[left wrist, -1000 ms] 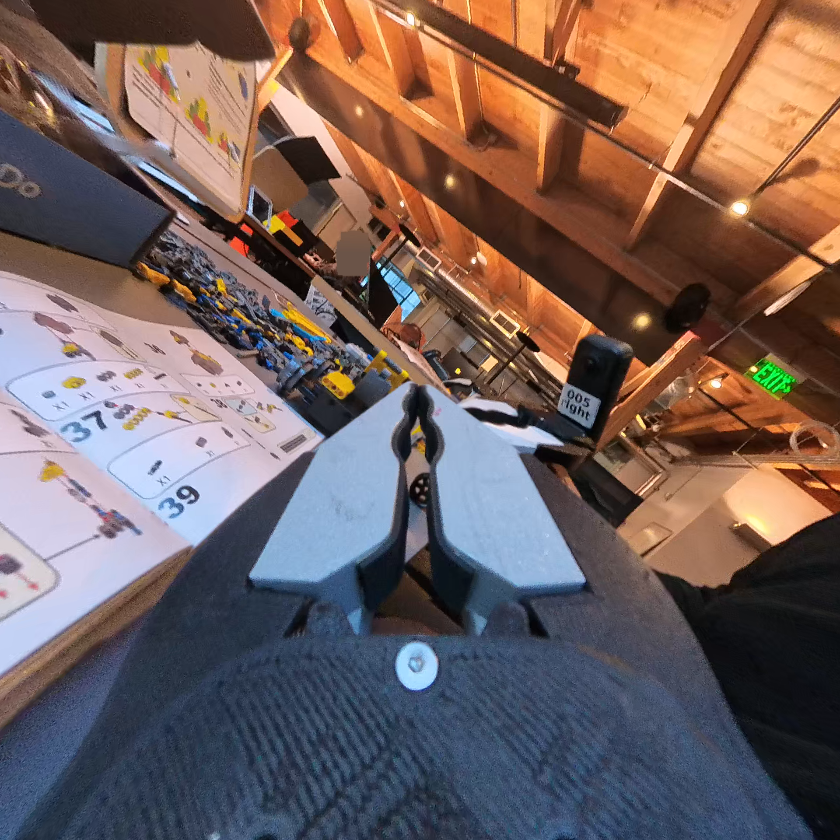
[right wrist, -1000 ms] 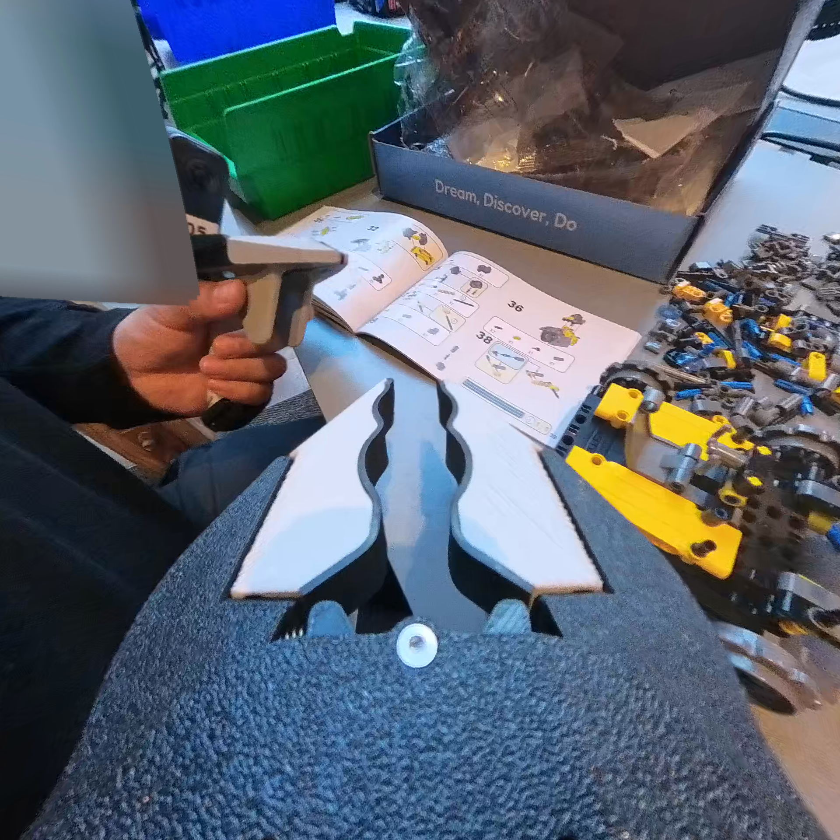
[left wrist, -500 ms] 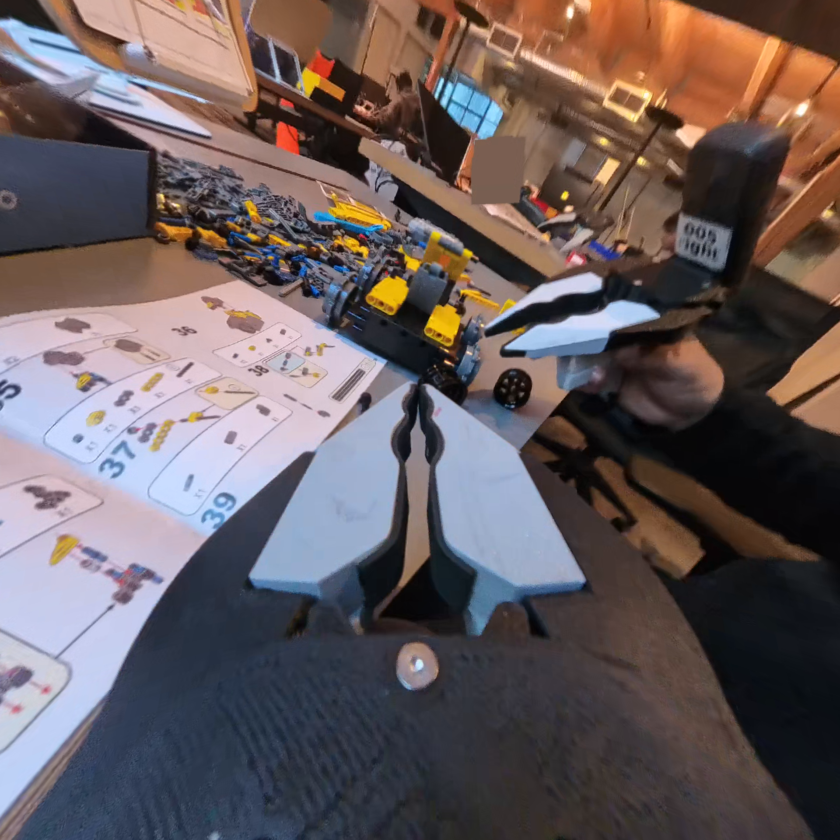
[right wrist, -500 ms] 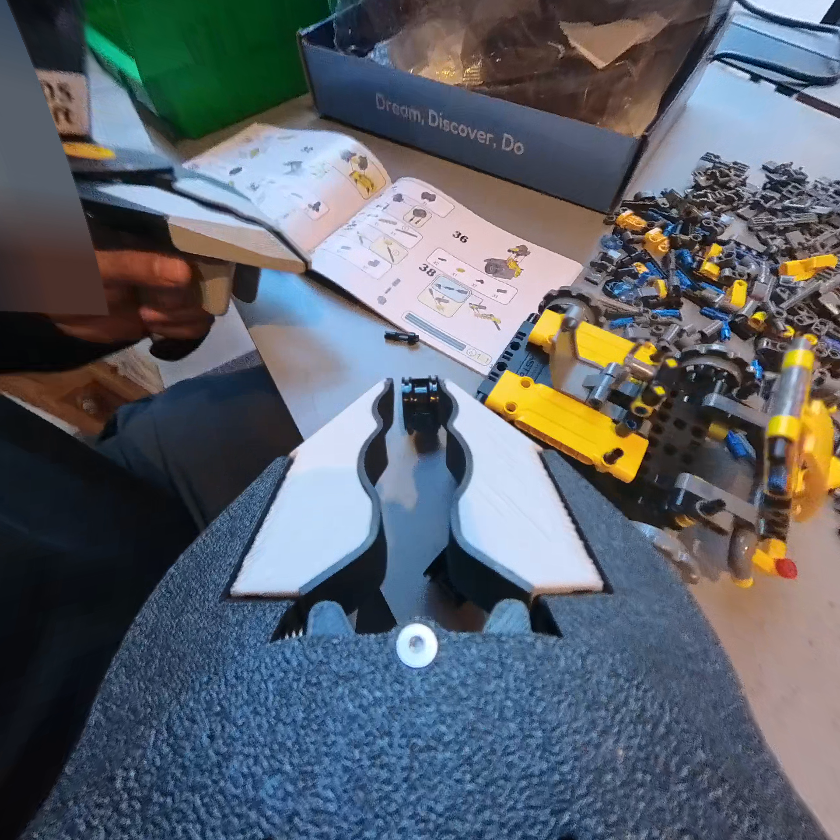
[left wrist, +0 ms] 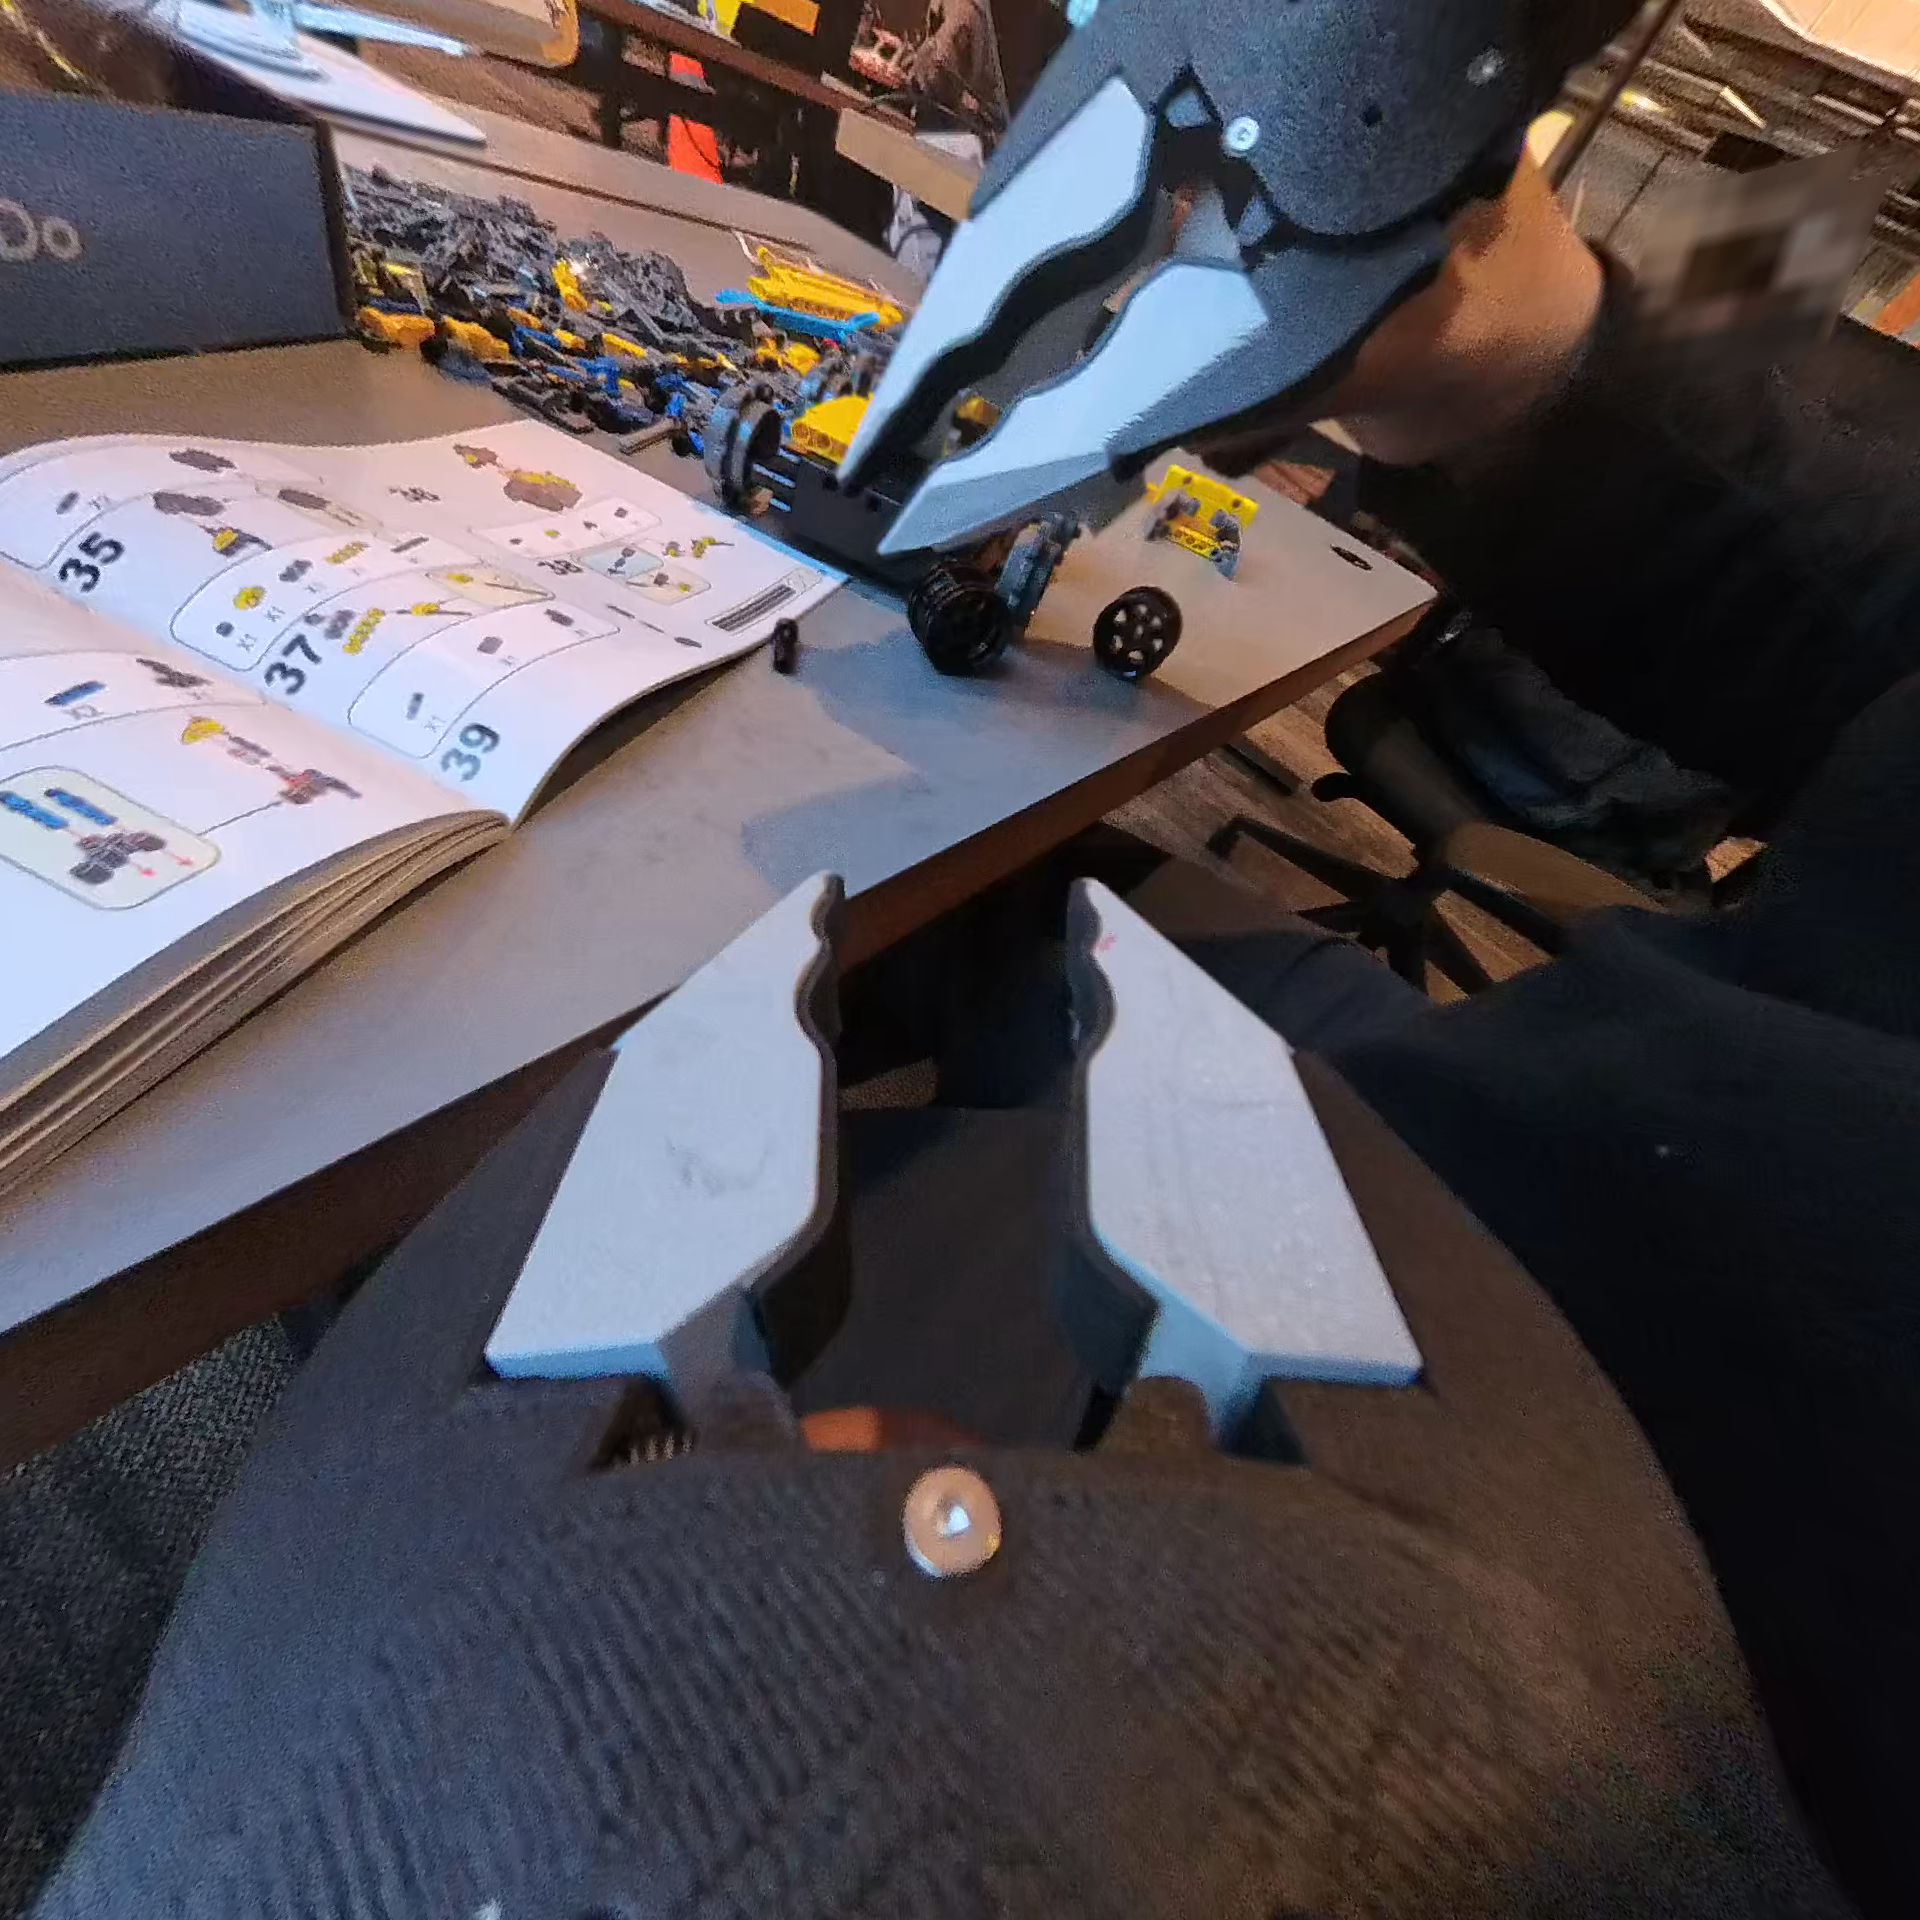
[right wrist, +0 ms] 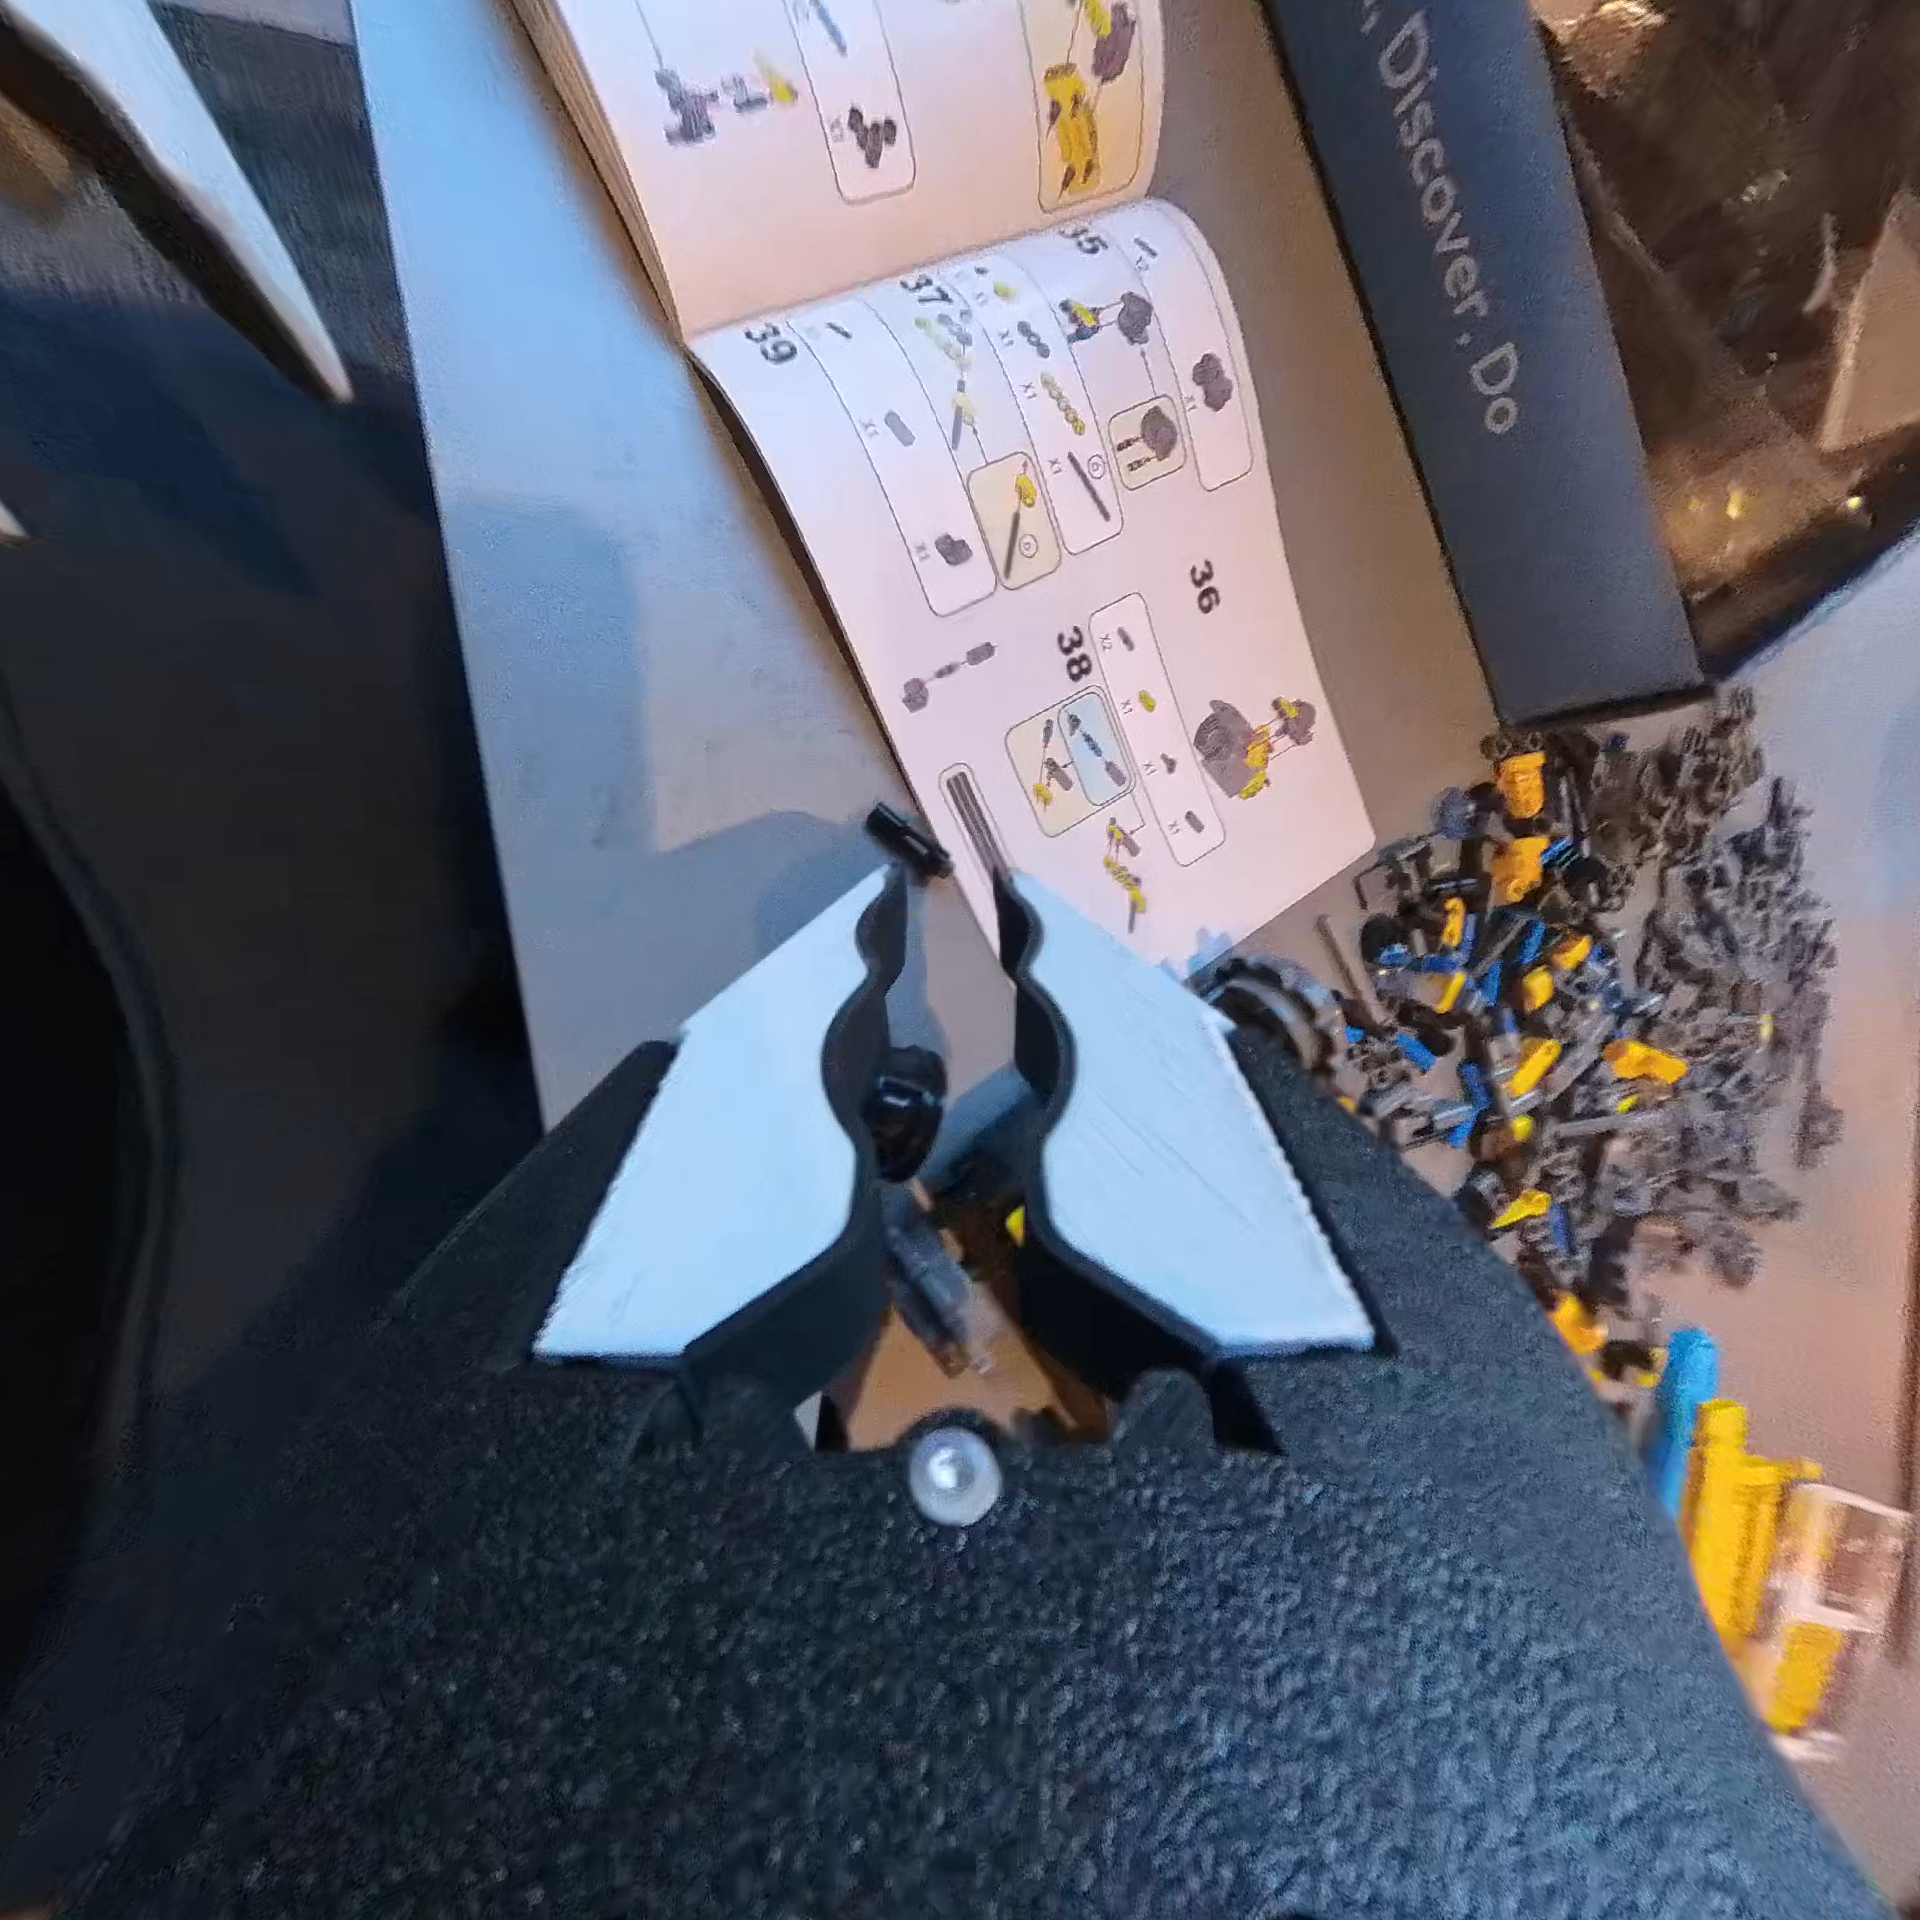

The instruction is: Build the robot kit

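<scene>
The right gripper (right wrist: 951,883) hides most of the yellow and black model (left wrist: 831,468) beneath it; its fingers stand slightly apart, empty, with a small black pin (right wrist: 907,840) on the table (right wrist: 644,675) just beyond the tips, beside the open booklet (right wrist: 1091,582). A black wheel (right wrist: 902,1117) shows blurred between the fingers. The left gripper (left wrist: 951,914), shut half a second ago, now gapes wide off the table's near edge.

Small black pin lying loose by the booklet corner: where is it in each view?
Left wrist view: black pin sits centre-left, on the table just off the open booklet.
Right wrist view: black pin sits at centre, just beyond the right gripper.
Shared landmark: the booklet's near corner.
</scene>
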### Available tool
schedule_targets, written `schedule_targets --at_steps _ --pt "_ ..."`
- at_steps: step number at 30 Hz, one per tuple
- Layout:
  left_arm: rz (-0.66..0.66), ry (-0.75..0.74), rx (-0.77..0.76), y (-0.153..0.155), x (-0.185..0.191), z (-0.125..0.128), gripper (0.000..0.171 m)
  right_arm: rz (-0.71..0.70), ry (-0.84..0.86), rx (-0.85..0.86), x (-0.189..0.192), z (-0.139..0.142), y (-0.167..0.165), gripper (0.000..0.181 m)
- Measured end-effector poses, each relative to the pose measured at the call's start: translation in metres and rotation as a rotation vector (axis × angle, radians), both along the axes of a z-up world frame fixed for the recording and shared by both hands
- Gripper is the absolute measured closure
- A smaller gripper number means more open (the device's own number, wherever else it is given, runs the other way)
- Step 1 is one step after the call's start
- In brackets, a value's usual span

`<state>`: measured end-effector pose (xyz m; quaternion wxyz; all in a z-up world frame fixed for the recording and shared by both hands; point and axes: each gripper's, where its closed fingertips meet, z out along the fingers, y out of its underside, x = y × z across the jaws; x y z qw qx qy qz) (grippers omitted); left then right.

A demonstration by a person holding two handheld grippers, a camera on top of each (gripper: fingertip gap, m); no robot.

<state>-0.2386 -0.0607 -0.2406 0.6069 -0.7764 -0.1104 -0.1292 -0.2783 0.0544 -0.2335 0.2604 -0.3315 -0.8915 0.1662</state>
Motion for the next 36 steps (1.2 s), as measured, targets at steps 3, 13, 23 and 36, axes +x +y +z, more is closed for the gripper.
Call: schedule_targets --at_steps 3,13,23,36 --pt "-0.015 0.007 -0.031 -0.004 -0.009 -0.002 0.124 0.064 -0.067 0.101 -0.01 -0.008 0.001 0.165" --pt "-0.008 -0.11 -0.028 -0.018 -0.035 -0.005 0.127 0.229 -0.323 0.242 -0.022 -0.038 0.002 0.165" --pt "-0.028 -0.093 -0.058 -0.014 -0.03 -0.008 0.129 0.32 -0.419 0.164 -0.015 -0.043 -0.004 0.181" --pt "-0.047 -0.076 -0.072 -0.015 -0.027 -0.009 0.129 0.289 -0.377 0.121 -0.014 -0.035 -0.006 0.178"
